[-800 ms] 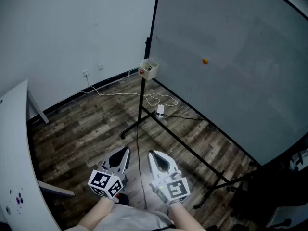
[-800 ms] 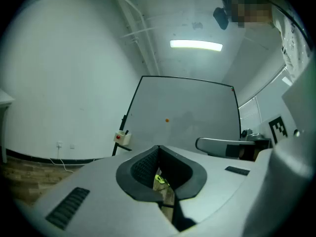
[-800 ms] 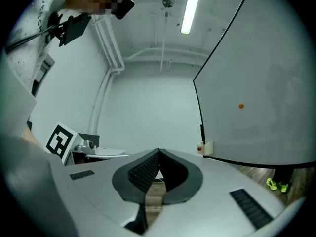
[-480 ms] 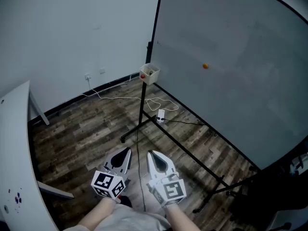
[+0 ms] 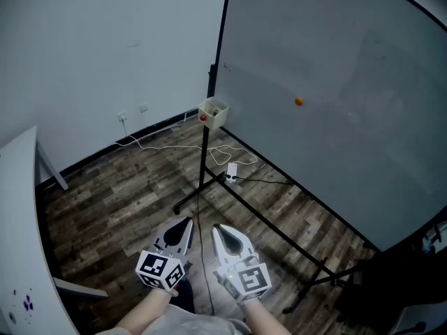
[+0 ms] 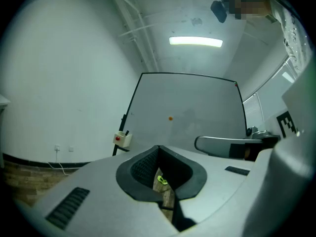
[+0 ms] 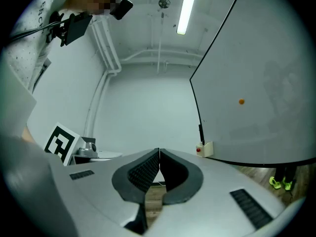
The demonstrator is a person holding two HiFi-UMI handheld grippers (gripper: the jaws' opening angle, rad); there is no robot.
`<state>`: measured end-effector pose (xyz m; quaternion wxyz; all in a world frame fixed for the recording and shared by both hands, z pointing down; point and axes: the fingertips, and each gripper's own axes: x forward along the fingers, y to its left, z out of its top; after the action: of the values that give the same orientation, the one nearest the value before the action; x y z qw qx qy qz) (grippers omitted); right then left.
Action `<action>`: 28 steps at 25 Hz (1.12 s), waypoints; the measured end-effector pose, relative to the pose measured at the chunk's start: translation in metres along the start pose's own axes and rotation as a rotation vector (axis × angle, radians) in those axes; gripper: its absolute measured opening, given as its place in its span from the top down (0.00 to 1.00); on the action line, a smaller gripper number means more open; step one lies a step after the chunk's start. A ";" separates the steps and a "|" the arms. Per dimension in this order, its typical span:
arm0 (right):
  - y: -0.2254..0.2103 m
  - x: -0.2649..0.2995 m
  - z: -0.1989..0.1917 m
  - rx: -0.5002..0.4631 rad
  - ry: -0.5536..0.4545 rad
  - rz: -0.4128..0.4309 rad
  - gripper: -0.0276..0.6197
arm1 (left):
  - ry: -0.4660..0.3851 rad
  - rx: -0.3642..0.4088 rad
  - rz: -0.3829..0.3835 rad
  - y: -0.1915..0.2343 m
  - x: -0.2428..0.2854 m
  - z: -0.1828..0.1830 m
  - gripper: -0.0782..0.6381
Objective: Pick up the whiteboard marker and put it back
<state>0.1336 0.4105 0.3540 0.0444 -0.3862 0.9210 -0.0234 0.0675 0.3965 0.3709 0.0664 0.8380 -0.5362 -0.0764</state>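
Both of my tools are low at 6 o'clock in the head view. The left gripper (image 5: 186, 223) has its jaws pressed together with nothing in them. The right gripper (image 5: 217, 229) is the same, tips touching and empty. They sit just beside each other above the wooden floor (image 5: 119, 194).

Straight ahead at 12 o'clock is a little box (image 5: 214, 112) with a red dot on it. It sits at the bottom corner of the big whiteboard (image 5: 335, 82). In the left gripper view something thin and dark pokes up out of that box. I take it for the whiteboard marker (image 6: 126, 132), but it is too small to be sure. It is well apart from both grippers. An orange dot (image 5: 298, 102) sticks on the board at 1 o'clock.

I think the marker will be light and stiff. It is likely smooth and round, so it may slip or roll. I would open one pair of jaws and hold it across the middle of its body. I would not hold it by the cap, since a cap may pop off. A soft squeeze should be enough.
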 end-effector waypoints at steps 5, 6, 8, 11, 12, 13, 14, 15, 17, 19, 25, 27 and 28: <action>-0.016 0.062 0.004 -0.045 -0.024 -0.007 0.93 | -0.011 0.021 -0.014 0.048 0.038 0.008 0.87; -0.019 0.077 0.004 -0.048 -0.034 -0.006 0.93 | -0.007 0.015 -0.011 0.061 0.047 0.008 0.87; -0.028 0.103 0.000 -0.037 -0.006 -0.014 0.93 | 0.001 0.002 -0.009 0.086 0.065 0.011 0.87; -0.041 0.141 -0.002 -0.024 0.022 -0.039 0.93 | 0.002 -0.007 -0.028 0.117 0.091 0.015 0.87; -0.044 0.153 -0.002 -0.023 0.011 -0.044 0.93 | 0.003 -0.010 -0.035 0.127 0.099 0.016 0.87; -0.047 0.164 -0.003 -0.022 0.002 -0.045 0.93 | 0.005 -0.012 -0.042 0.136 0.106 0.017 0.87; -0.050 0.174 -0.006 -0.021 0.003 -0.047 0.93 | 0.009 -0.013 -0.047 0.146 0.113 0.017 0.87; -0.053 0.184 -0.009 -0.023 0.006 -0.053 0.93 | 0.013 -0.014 -0.050 0.155 0.120 0.017 0.87; -0.060 0.203 -0.009 -0.034 -0.004 -0.072 0.93 | 0.022 -0.018 -0.054 0.173 0.134 0.018 0.87; -0.069 0.220 -0.010 -0.036 -0.009 -0.092 0.93 | 0.032 -0.024 -0.061 0.188 0.146 0.019 0.87; -0.084 0.261 -0.020 -0.025 0.009 -0.127 0.93 | 0.043 -0.030 -0.092 0.228 0.173 0.016 0.87; -0.087 0.270 -0.023 -0.029 0.014 -0.134 0.93 | 0.049 -0.037 -0.097 0.237 0.179 0.013 0.87; -0.089 0.274 -0.025 -0.031 0.016 -0.138 0.93 | 0.053 -0.039 -0.100 0.241 0.182 0.012 0.87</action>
<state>0.0031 0.1525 0.3682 0.0295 -0.4493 0.8928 -0.0149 -0.0735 0.1303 0.3958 0.0928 0.8640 -0.4903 -0.0679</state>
